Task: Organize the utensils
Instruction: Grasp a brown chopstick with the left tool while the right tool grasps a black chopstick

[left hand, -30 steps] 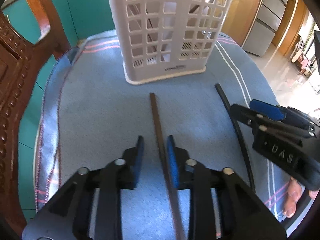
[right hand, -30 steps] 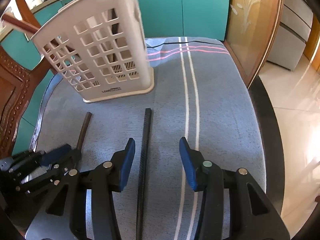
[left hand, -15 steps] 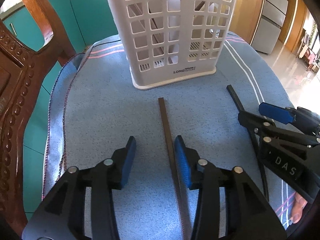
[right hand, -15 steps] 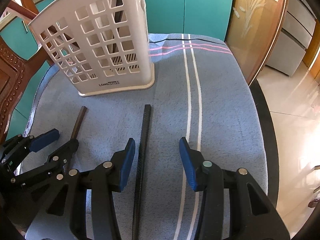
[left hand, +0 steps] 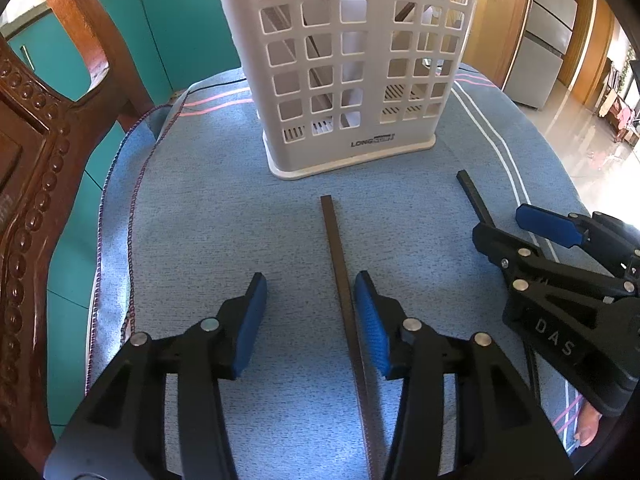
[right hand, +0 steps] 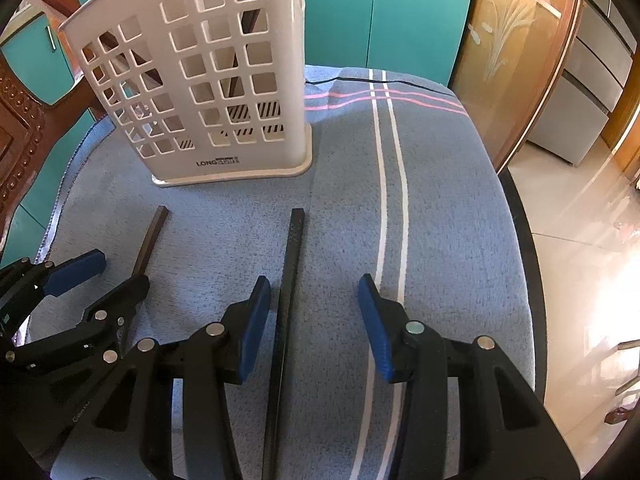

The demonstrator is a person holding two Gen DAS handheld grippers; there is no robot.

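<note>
"LONG" in dark print with a further, unreadable part after it, low on the front wall of the white utensil basket (left hand: 372, 143), just above its base rim, "DAS" in raised letters on the black right gripper (left hand: 516, 216) body, right of the basket

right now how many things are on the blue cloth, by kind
chopsticks lying flat: 2, a brown one and a black one
white utensil basket: 1
total: 3, on the blue cloth
</note>
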